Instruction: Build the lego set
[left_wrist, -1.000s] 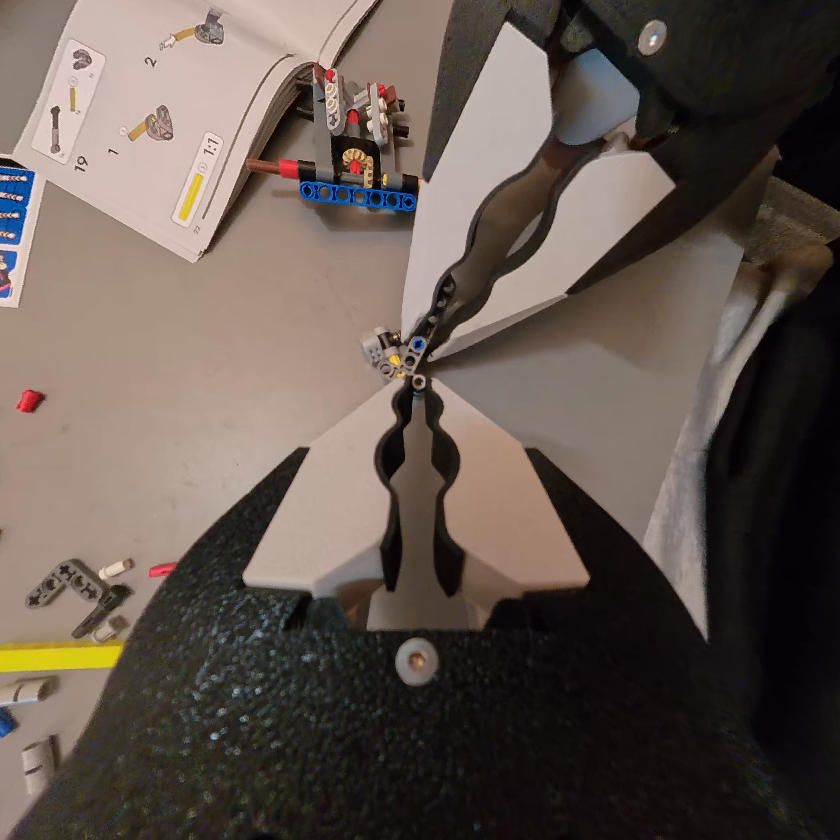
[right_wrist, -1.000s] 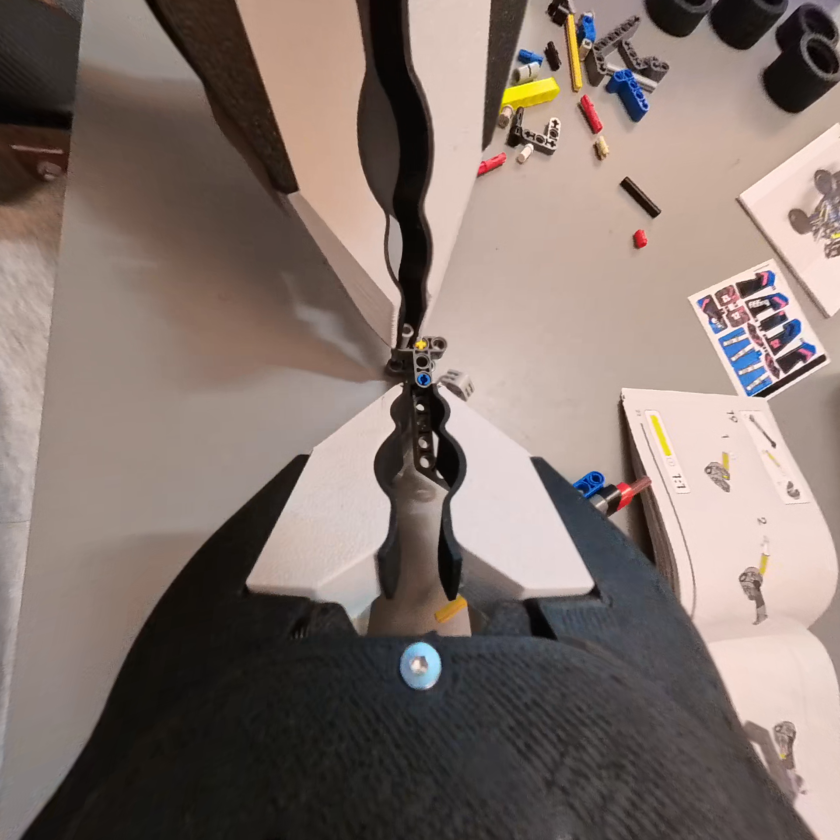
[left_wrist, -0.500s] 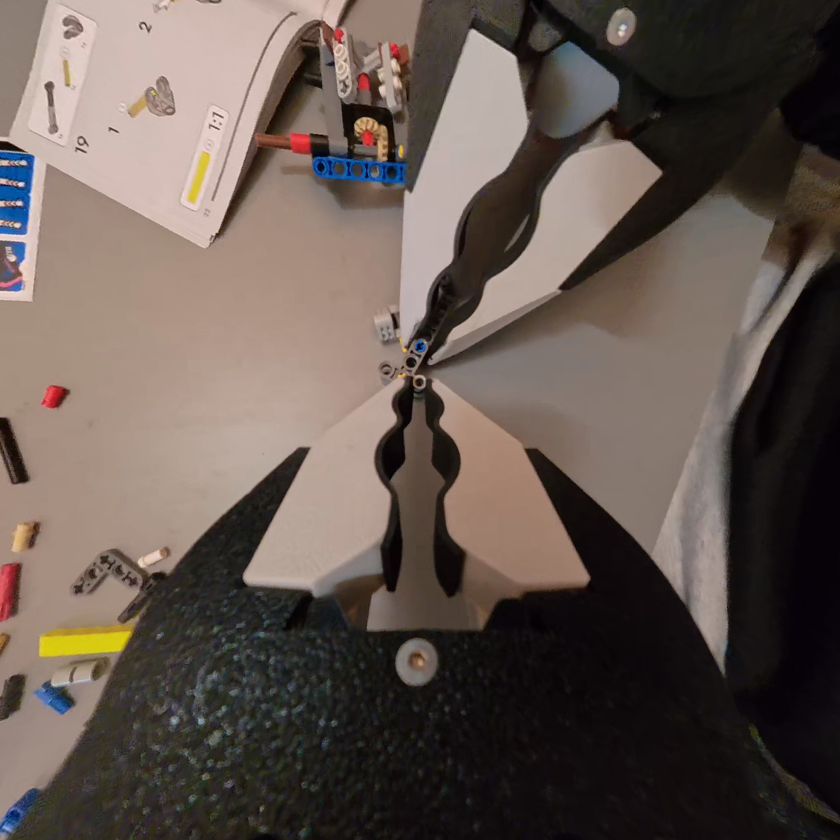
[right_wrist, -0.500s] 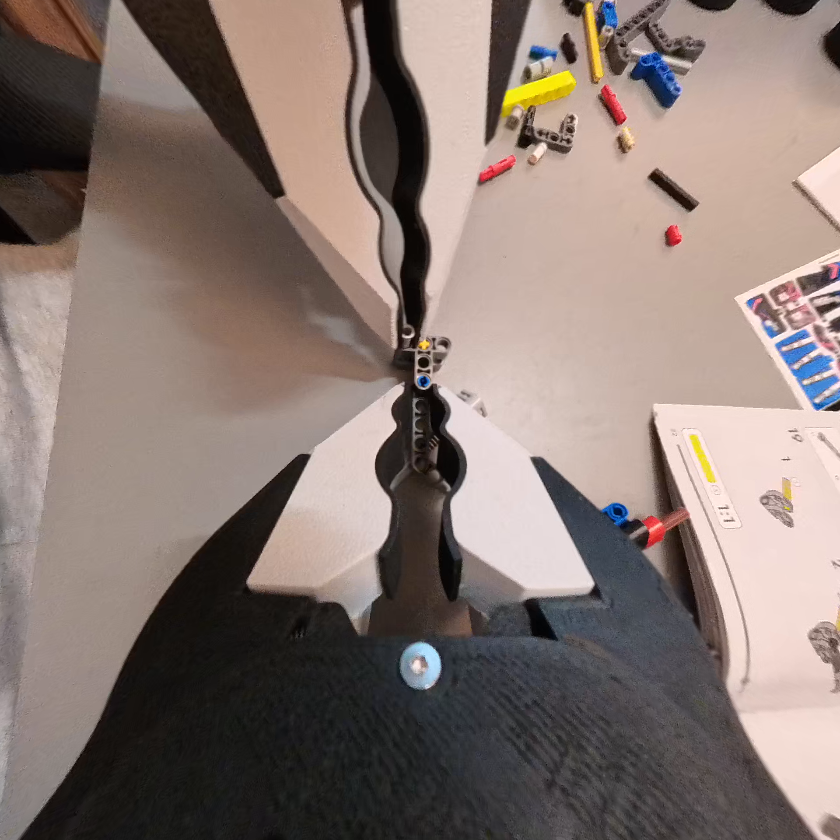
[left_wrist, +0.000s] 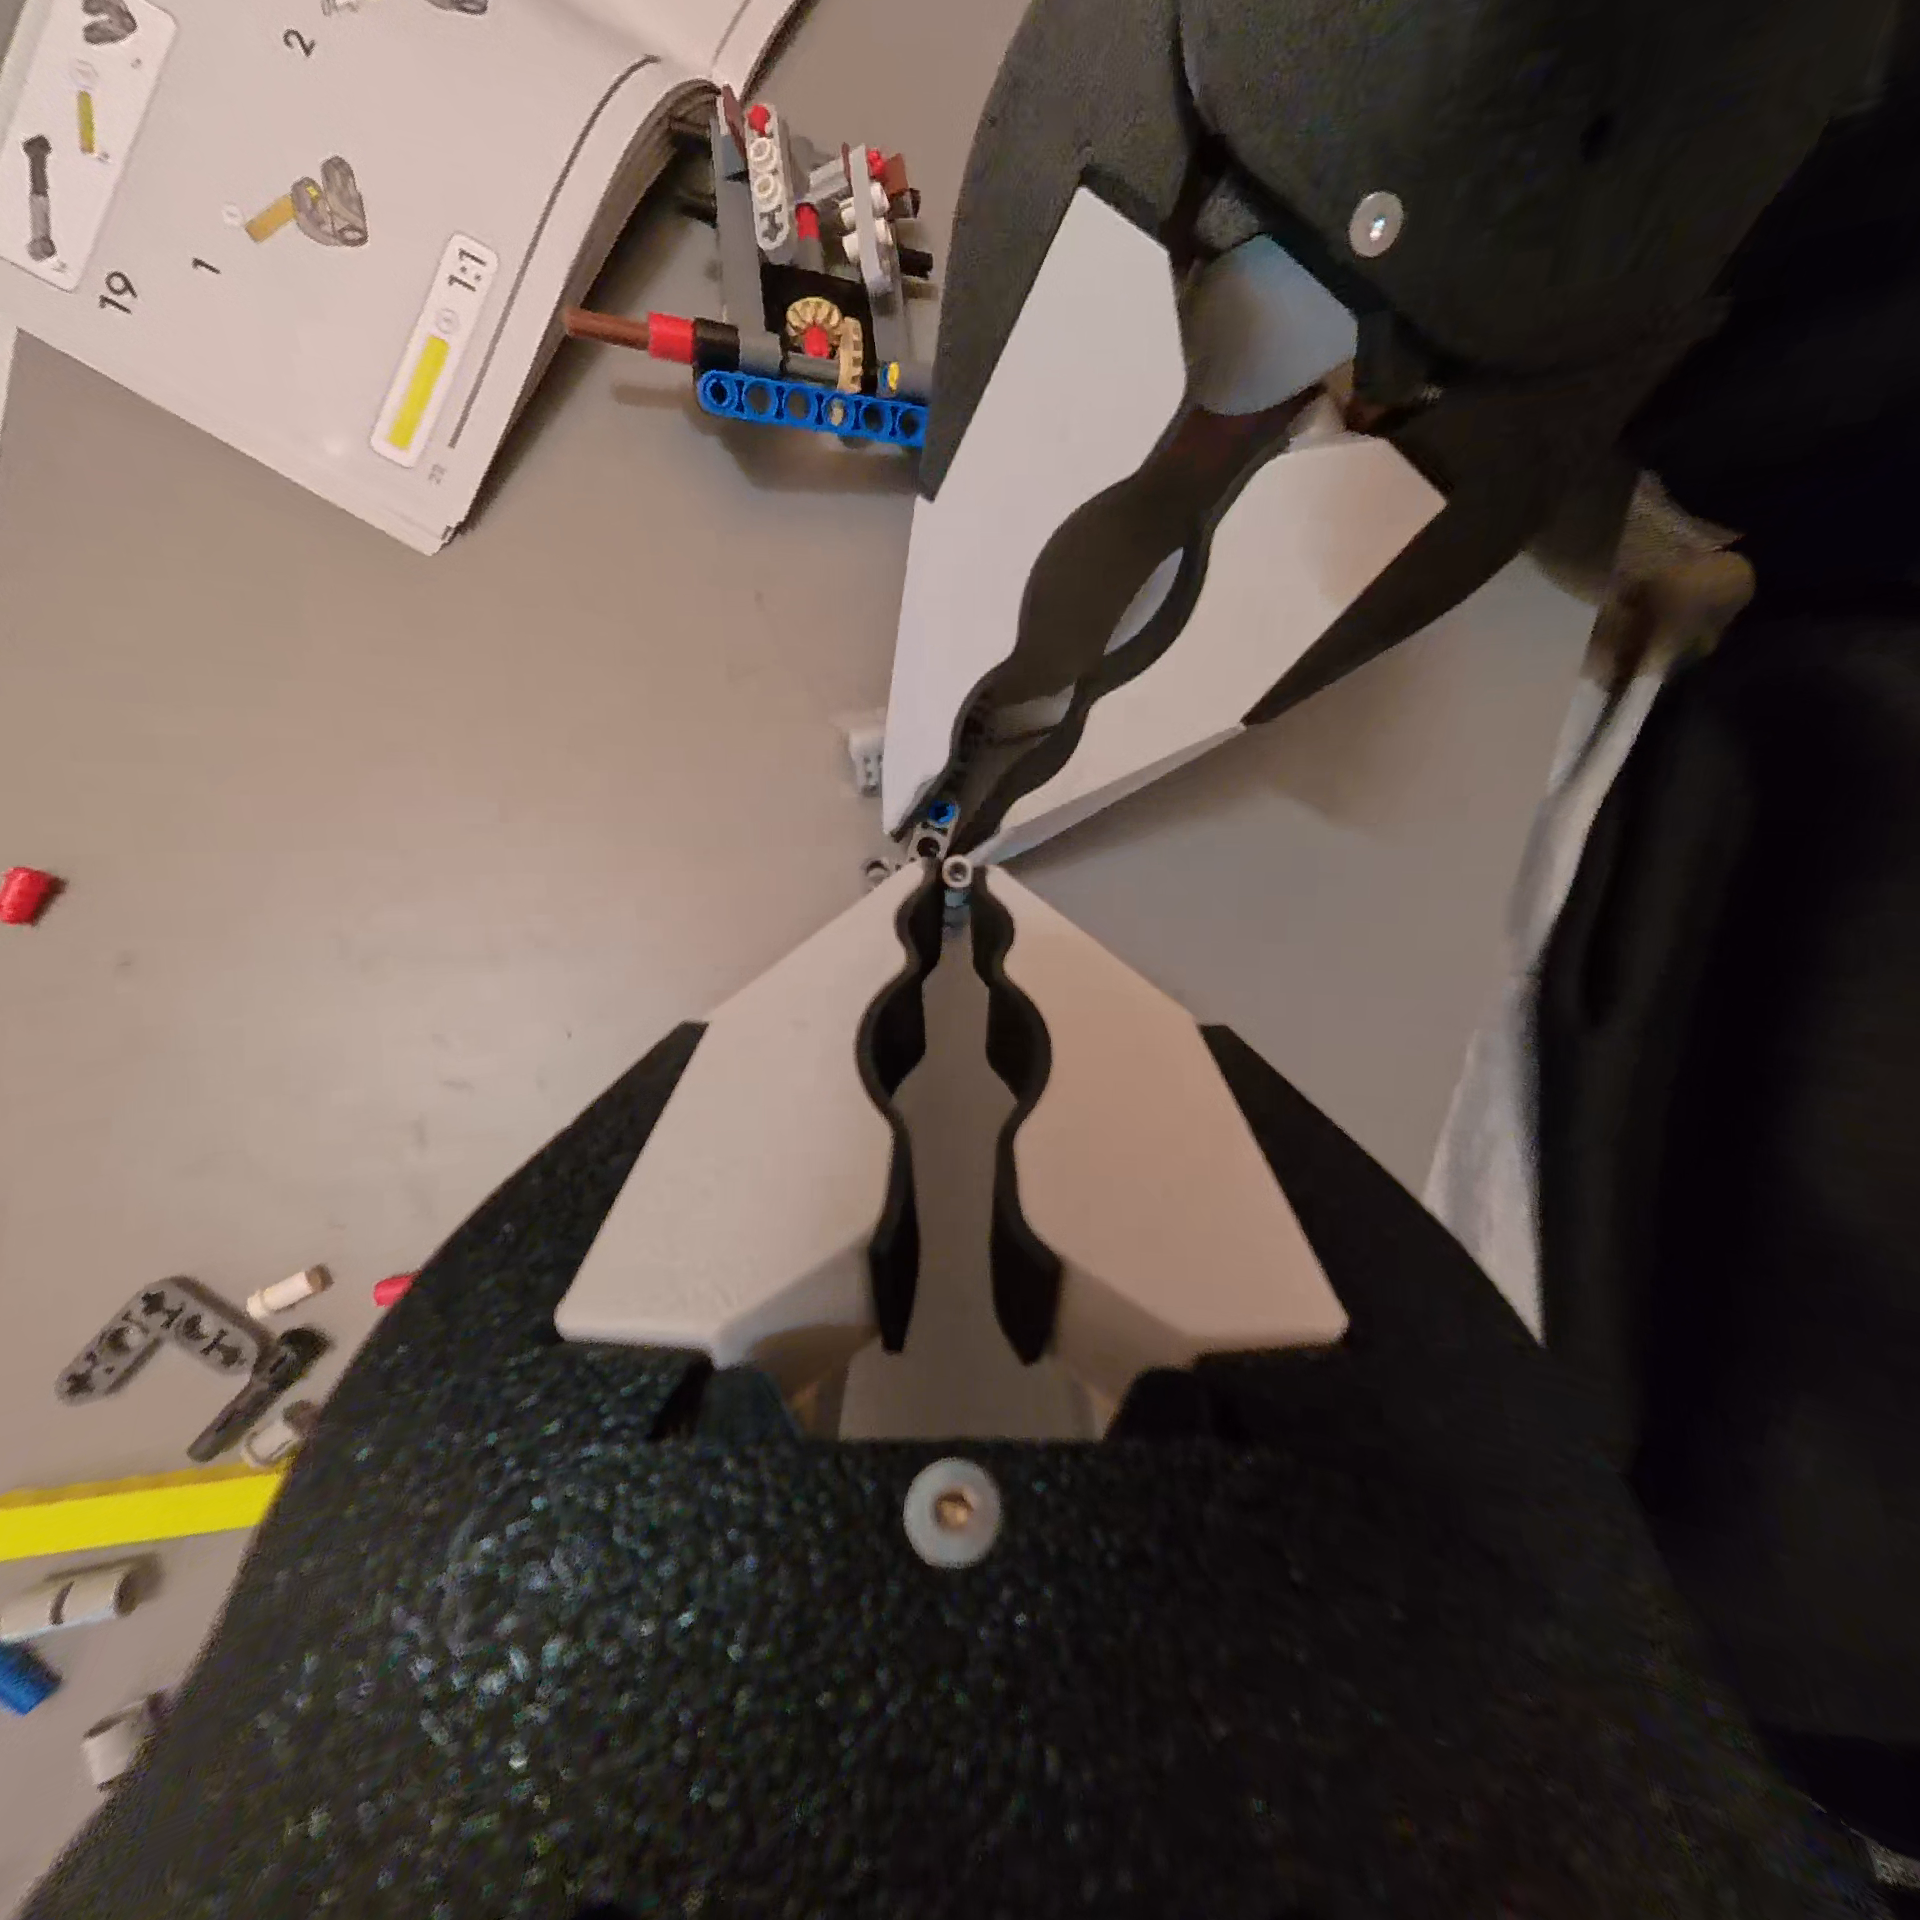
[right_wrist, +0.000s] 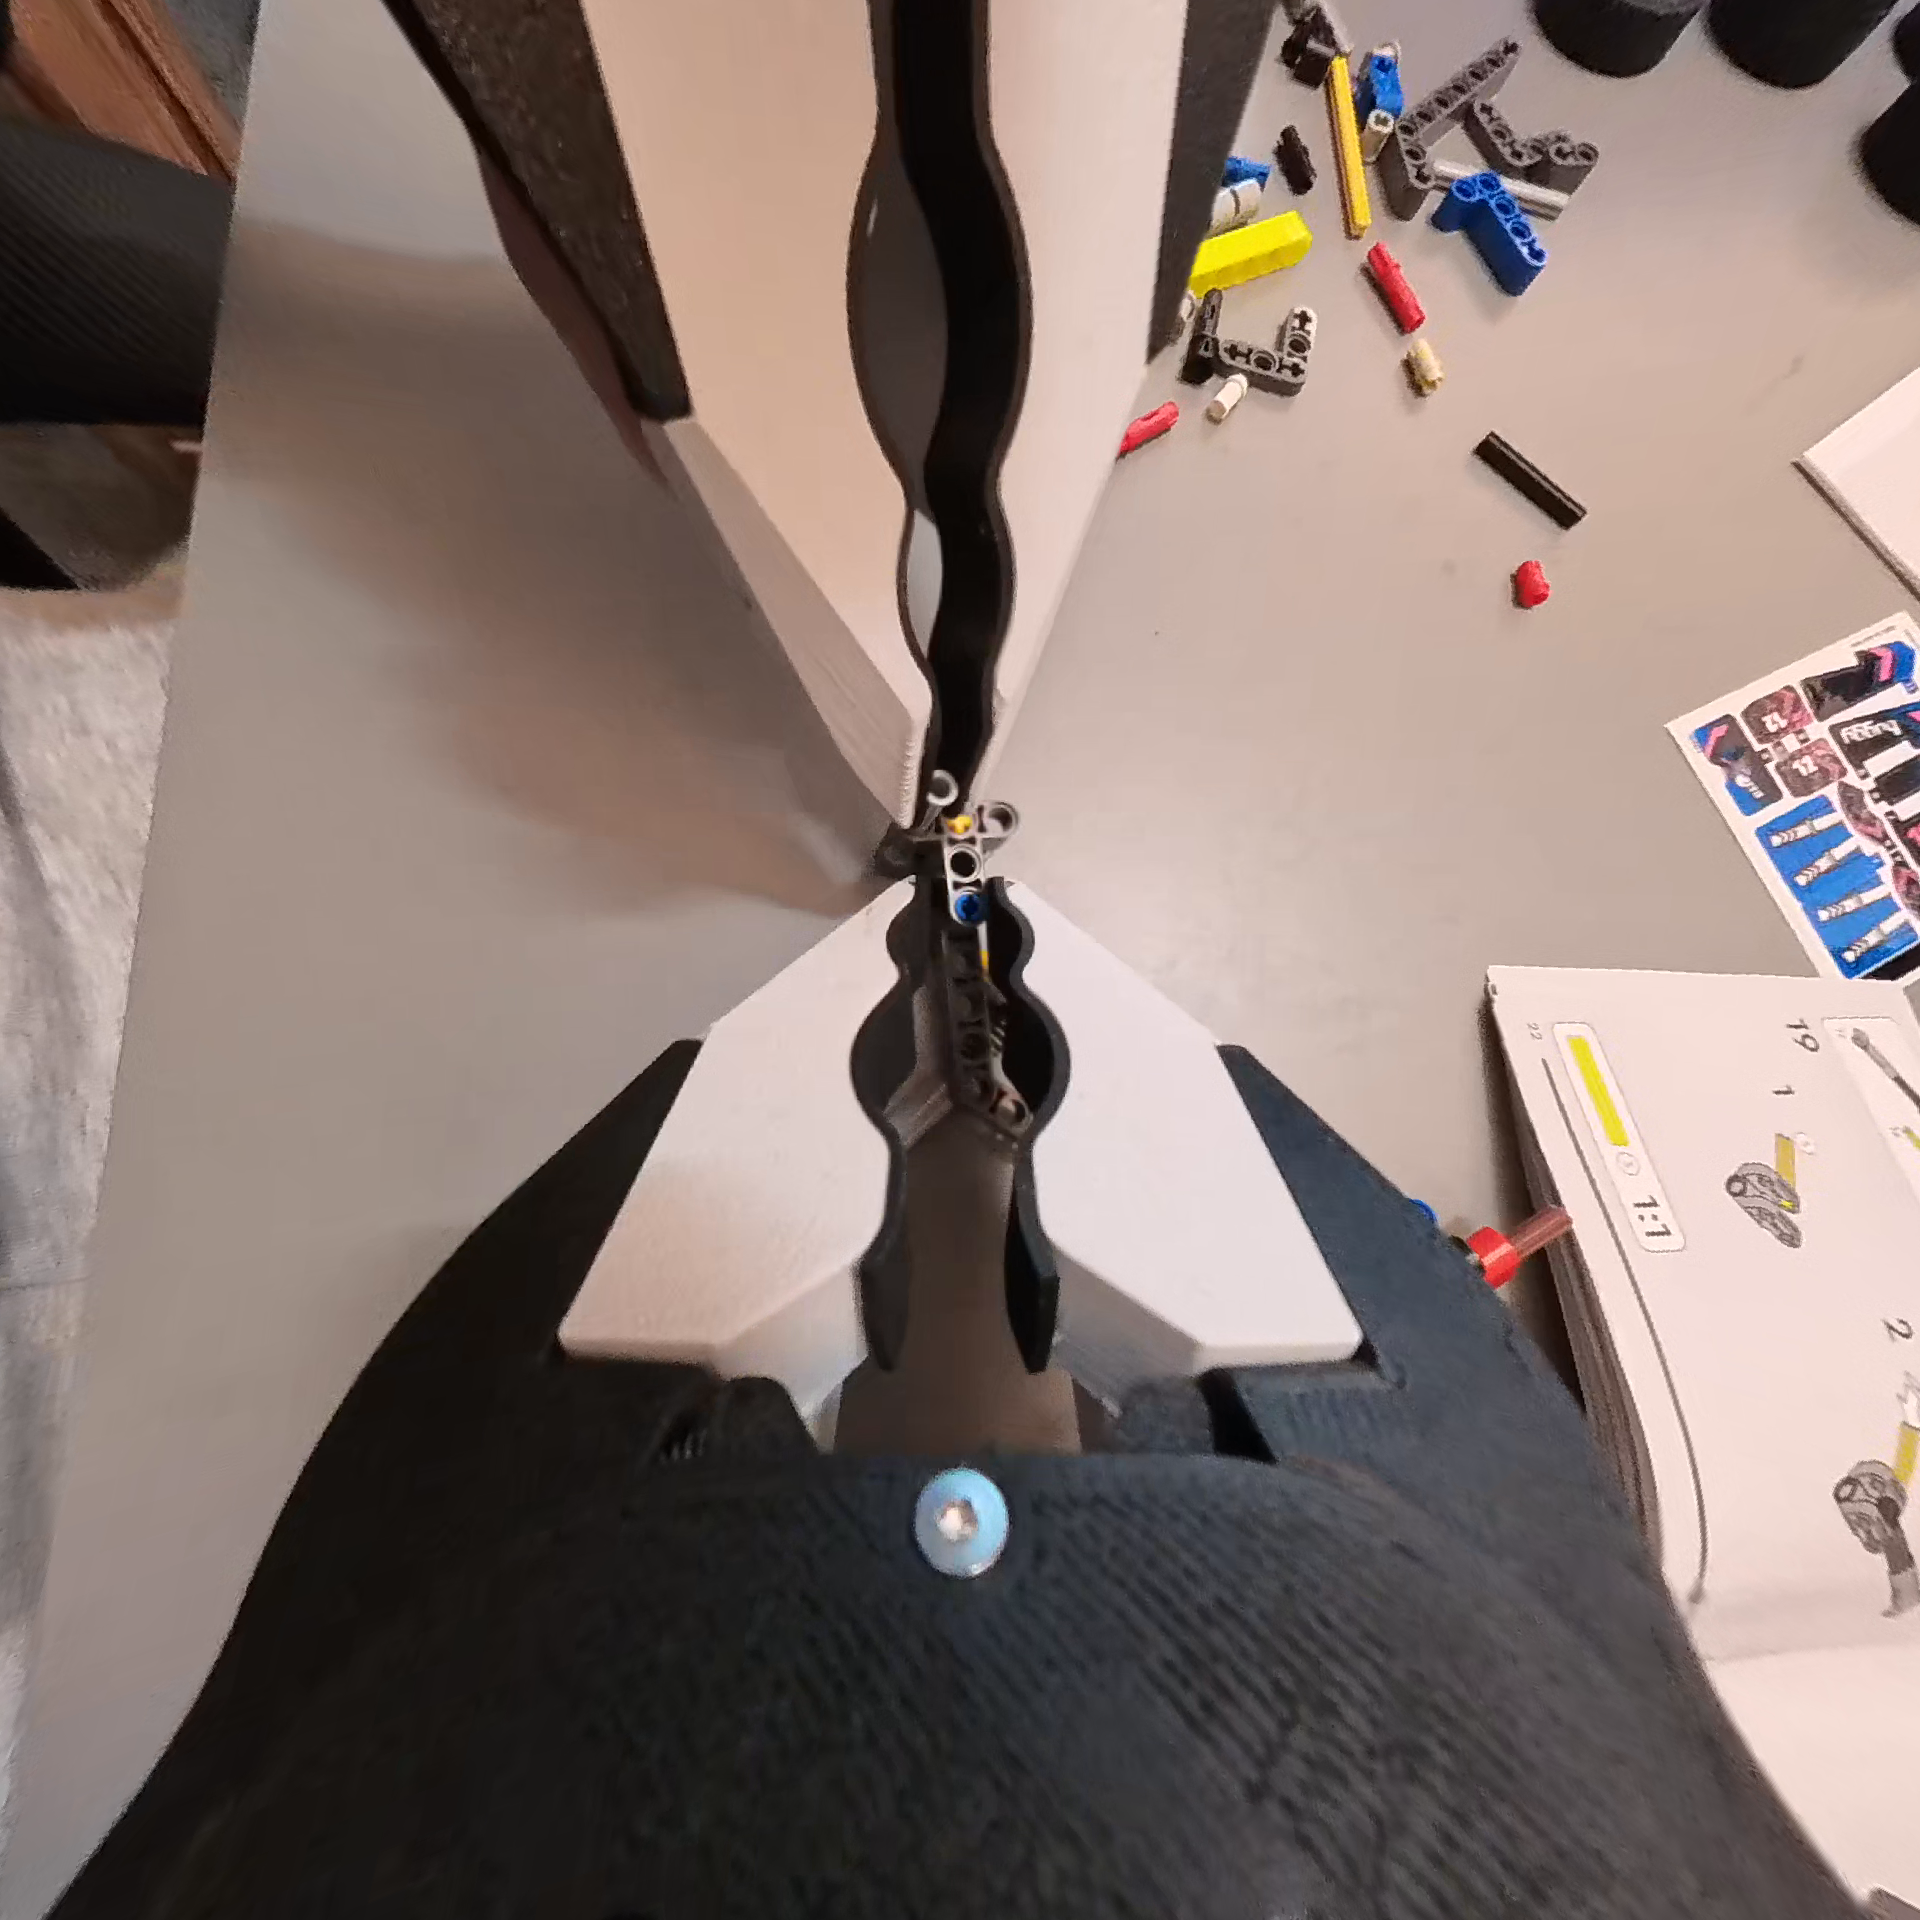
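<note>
We see a dark grey beam assembly (right_wrist: 968, 997) with a blue pin, lifted above the tabletop (right_wrist: 1299, 748); our half-built model (left_wrist: 816, 332) sits beside the open booklet (left_wrist: 312, 239).

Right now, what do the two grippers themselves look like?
The left gripper and right gripper look alike: rough black bodies, each with one round silver screw, wedge-shaped pale grey fingers and wavy black inner pads. No cables or sleeves show.

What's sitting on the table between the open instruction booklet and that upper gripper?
A partly built lego assembly with a blue beam along its near edge, seen in the left wrist view.
</note>
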